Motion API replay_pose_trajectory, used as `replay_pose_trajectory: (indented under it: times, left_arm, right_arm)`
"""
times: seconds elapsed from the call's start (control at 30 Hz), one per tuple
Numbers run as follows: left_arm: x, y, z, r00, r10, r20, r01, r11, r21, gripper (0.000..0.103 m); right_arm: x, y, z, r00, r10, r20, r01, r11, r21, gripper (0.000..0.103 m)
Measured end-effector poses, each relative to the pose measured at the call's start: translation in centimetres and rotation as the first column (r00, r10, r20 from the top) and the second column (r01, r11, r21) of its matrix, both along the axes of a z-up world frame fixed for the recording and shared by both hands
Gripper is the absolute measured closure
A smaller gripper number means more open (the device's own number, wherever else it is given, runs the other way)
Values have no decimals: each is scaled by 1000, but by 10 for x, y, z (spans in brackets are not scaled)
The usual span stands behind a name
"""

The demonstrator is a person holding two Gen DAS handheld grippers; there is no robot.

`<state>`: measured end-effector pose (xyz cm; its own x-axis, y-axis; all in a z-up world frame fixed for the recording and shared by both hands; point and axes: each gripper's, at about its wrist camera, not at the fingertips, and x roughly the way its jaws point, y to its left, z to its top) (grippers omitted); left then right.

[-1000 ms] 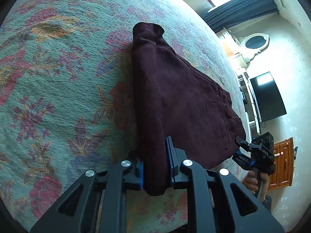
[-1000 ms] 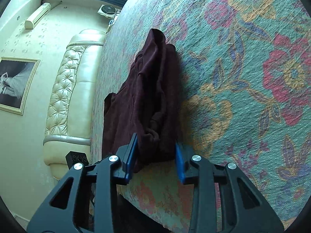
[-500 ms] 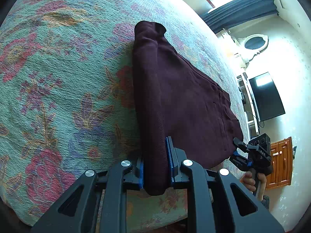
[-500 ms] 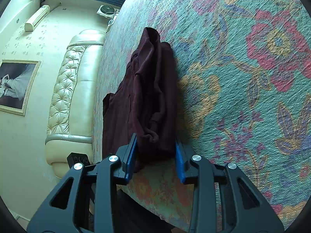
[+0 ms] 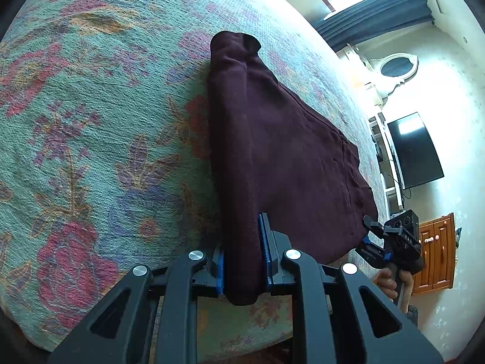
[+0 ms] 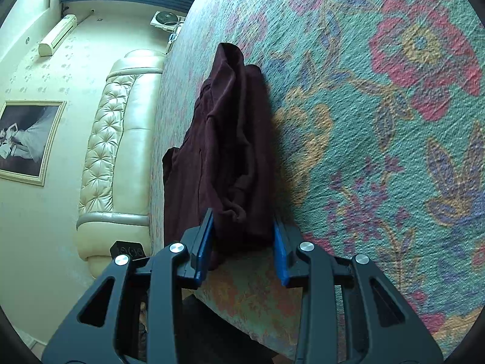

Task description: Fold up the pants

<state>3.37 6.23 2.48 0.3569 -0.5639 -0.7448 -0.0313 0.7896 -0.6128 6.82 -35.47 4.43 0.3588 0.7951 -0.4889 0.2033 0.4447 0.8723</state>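
Dark maroon pants (image 5: 282,151) lie folded lengthwise on a floral bedspread (image 5: 91,136), stretching away from me. My left gripper (image 5: 242,261) is shut on the near edge of the pants at one corner. My right gripper (image 6: 242,239) is shut on the bunched near edge of the pants (image 6: 230,151) at the other corner. The right gripper also shows in the left wrist view (image 5: 391,242), held in a hand at the far end of the near edge.
The bedspread (image 6: 379,121) covers a bed with a cream tufted headboard (image 6: 115,139). A television (image 5: 415,151) and a wooden cabinet (image 5: 436,251) stand by the wall. The bed's near edge runs just below both grippers.
Both grippers keep their hold on the pants. The pants and both grippers have shifted slightly across the bedspread pattern, towards the bed's near edge.
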Motion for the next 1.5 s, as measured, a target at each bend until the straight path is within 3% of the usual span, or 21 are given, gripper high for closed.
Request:
replay_pose_trajectory:
  times: [0.13, 0.27, 0.47, 0.5, 0.6, 0.8, 0.97, 1.07, 1.23, 1.33, 1.5]
  left_arm:
    - [2, 1, -4, 1000, -4, 3, 4, 1000, -13, 82]
    - [4, 2, -7, 1000, -18, 16, 18, 1000, -24, 74]
    - [4, 0, -8, 999, -19, 51, 23, 997, -72, 42]
    - [4, -4, -6, 998, -26, 62, 30, 997, -68, 33]
    - [1, -16, 4, 993, -43, 110, 44, 999, -11, 21]
    - [-3, -24, 6, 990, -49, 131, 42, 998, 55, 20]
    - [-10, -26, 12, 991, 10, 135, -27, 992, 124, 19]
    - [-23, -36, 18, 985, 28, 173, -70, 967, 244, 17]
    - [-46, -62, 27, 969, -11, 246, -100, 896, 434, 17]
    - [-59, -65, 28, 968, 15, 251, -136, 870, 474, 17]
    - [-75, -57, 24, 966, 99, 237, -204, 858, 472, 17]
  right_arm:
    - [0, -3, -8, 1000, -3, -14, 3, 1000, 14, 67]
    - [-1, -8, -17, 1000, -10, -27, 11, 999, 42, 64]
    - [-3, -10, -18, 1000, -19, -15, 19, 998, 58, 55]
    - [-3, -11, -18, 1000, -18, -13, 18, 998, 59, 54]
    - [-6, -11, -18, 1000, -22, -10, 23, 997, 70, 53]
    - [-16, -19, -21, 999, -31, 7, 30, 996, 79, 52]
    - [-29, -26, -19, 999, -45, 10, 44, 995, 92, 44]
    - [-39, -26, -15, 999, -29, 20, 27, 998, 52, 42]
    - [-55, -22, -3, 999, -6, 46, 8, 999, -45, 31]
    - [-65, -17, 6, 997, 17, 70, -8, 993, -121, 25]
    - [-83, -2, 18, 993, 74, 96, -45, 961, -274, 18]
